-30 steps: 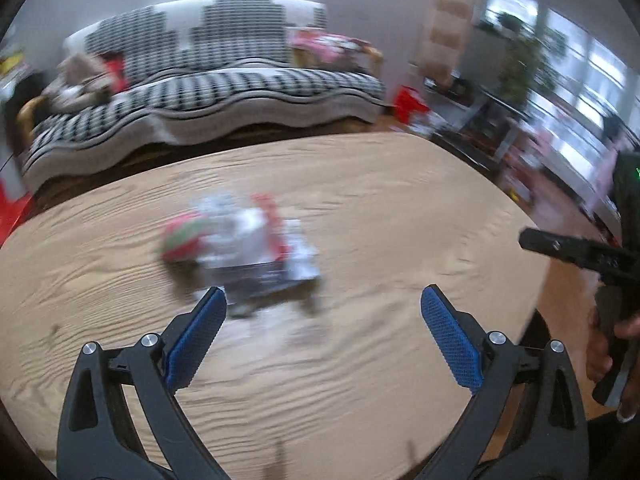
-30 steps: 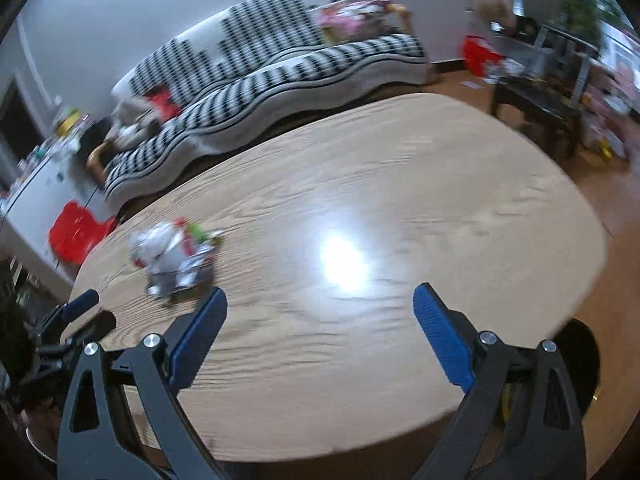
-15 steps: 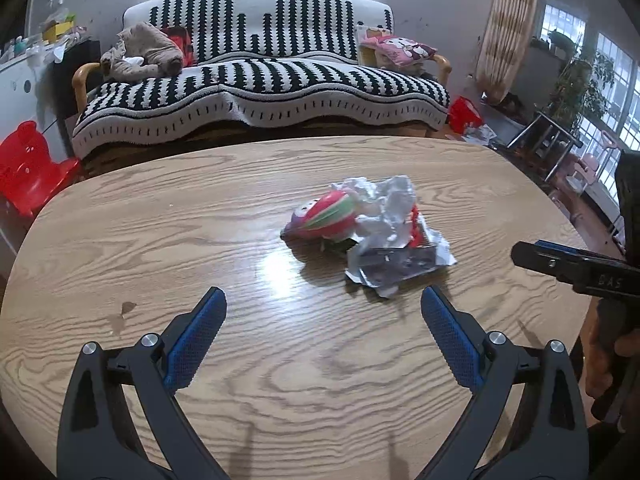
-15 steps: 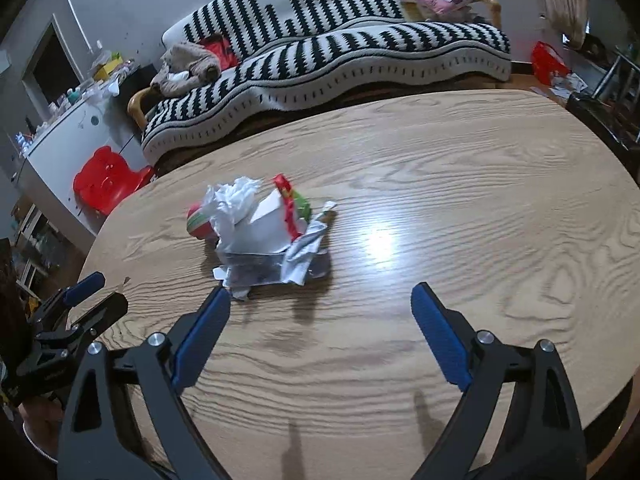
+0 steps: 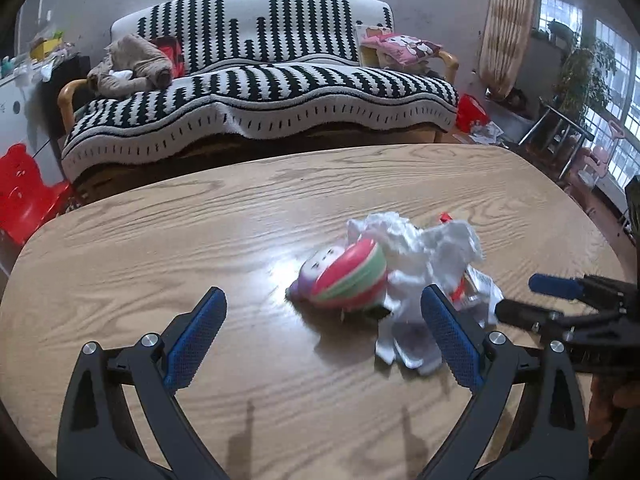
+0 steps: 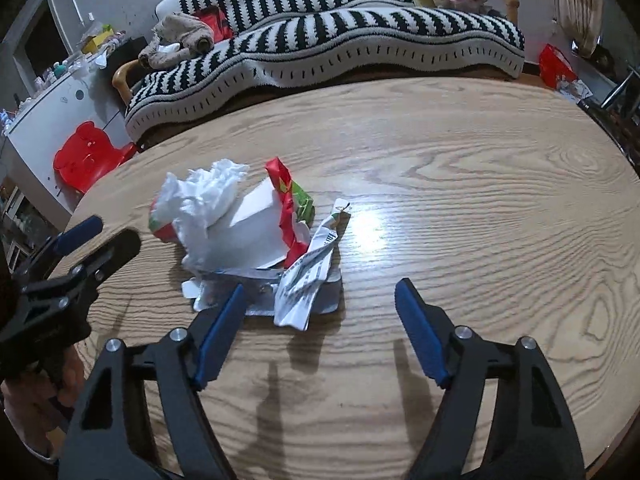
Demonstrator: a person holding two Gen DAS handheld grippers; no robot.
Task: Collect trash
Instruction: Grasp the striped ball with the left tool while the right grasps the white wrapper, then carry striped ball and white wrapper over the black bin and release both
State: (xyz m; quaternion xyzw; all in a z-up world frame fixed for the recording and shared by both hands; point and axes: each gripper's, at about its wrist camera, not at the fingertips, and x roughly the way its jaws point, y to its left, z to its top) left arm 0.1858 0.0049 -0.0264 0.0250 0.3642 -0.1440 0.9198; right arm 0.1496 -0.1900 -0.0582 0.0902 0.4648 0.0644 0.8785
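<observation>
Trash heaped in one small pile (image 5: pixel 404 280) on the wooden worktop (image 5: pixel 200 220), toward the near edge, within reach of both tools. On the left side of the heap, a round red-and-green striped wrapper (image 5: pixel 348 276); on top, crumpled white tissue (image 6: pixel 208 196); beneath and to the right, a flat white card (image 6: pixel 256 232), a red and green packet (image 6: pixel 290 200), a printed receipt-like strip (image 6: pixel 312 272) and foil-like sheets (image 6: pixel 256 300) lying flat on the wood.

Left tool (image 5: pixel 320 336) spread wide, nothing held, low over the worktop with the striped wrapper just ahead of the gap and the right pad in front of the tissue and foil. Right tool (image 6: pixel 320 328) likewise spread wide and empty, its left pad over the near edge of the foil, the receipt strip just ahead of the opening. Approaching from opposite sides, probably to flank the heap so that one push or pinch does not scatter the loose pieces.

Grasp not yet begun, by the look of it; nothing lifted, no bin or bag in sight. Likely awkward: flat foil sheets hard to pinch off the smooth wood, tissue soft and compressible, paper liable to slide. Best taken by the raised, crumpled parts first.

Behind the worktop, a black-and-white striped sofa (image 5: pixel 260 92), a red plastic chair (image 6: pixel 88 156) on the left.
</observation>
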